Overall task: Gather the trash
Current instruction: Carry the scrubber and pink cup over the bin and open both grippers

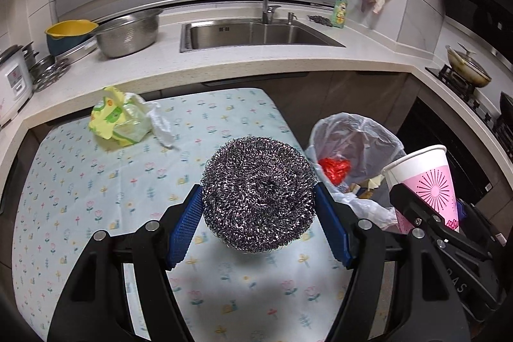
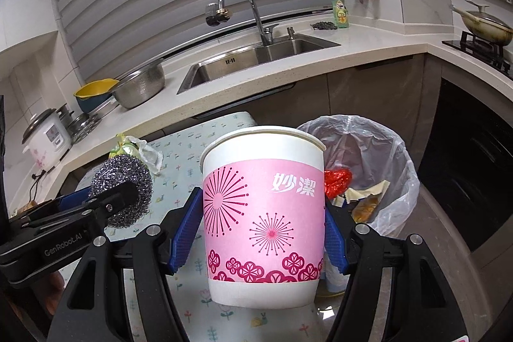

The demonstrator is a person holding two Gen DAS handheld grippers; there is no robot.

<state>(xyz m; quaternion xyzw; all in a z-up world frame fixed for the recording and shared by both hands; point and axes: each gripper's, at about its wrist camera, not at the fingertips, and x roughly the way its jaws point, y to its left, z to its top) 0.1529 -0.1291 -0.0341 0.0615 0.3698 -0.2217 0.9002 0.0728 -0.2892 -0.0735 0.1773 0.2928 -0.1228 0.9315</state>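
Right gripper, clamped on the upright paper cup, is nearer the lined trash bin at its right-front than the left gripper gripping the steel scourer

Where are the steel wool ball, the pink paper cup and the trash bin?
steel wool ball (image 1: pixel 259 194), left wrist view, its centre.
pink paper cup (image 2: pixel 263 213), right wrist view, printed side.
trash bin (image 2: pixel 378 149), right wrist view, liner's inner wall.

We see a wiry, shiny steel scourer, a matt paper cup, a thin glossy plastic liner and a brushed-metal sink.
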